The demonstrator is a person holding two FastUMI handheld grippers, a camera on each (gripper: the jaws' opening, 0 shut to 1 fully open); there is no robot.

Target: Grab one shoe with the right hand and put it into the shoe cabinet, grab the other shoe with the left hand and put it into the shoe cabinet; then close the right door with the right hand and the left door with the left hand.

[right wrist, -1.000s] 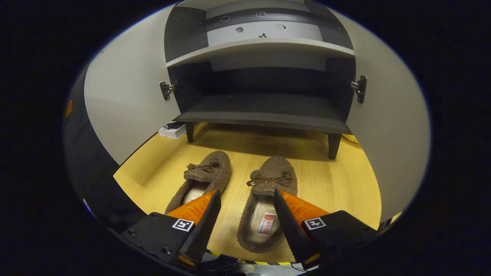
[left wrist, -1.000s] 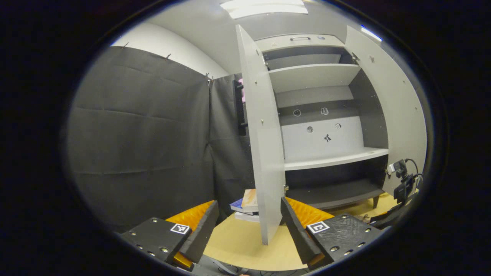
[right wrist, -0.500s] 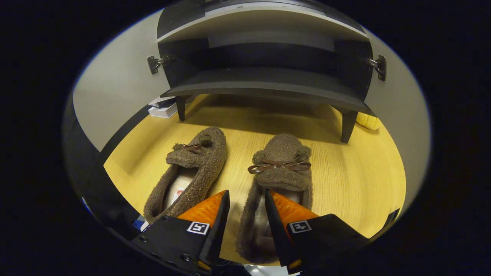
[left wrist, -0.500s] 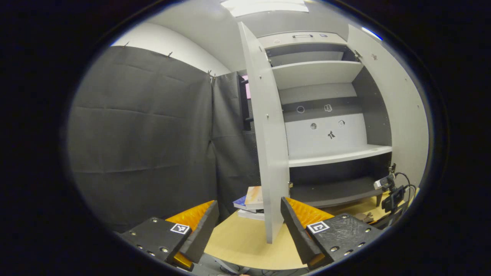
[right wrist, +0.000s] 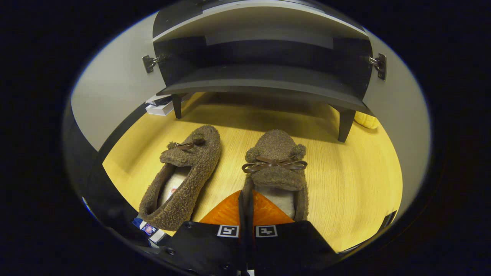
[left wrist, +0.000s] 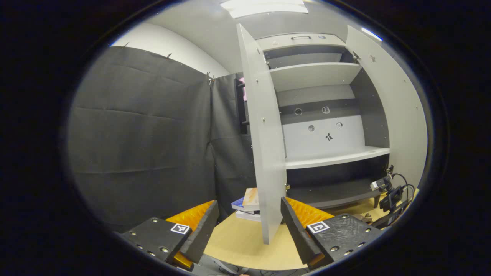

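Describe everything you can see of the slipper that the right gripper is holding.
The right slipper is brown and fuzzy, like fleece, with a thin dark bow across the top and a pale lining. It lies flat on the yellow wood floor, toe toward the open cabinet, beside the left slipper and apart from it. The right hand-held gripper is shut on its left side wall near the heel.

Two shoes lie side by side on the floor before the open shoe cabinet, the right shoe straight ahead of the right gripper's jaws, the left shoe just beside.
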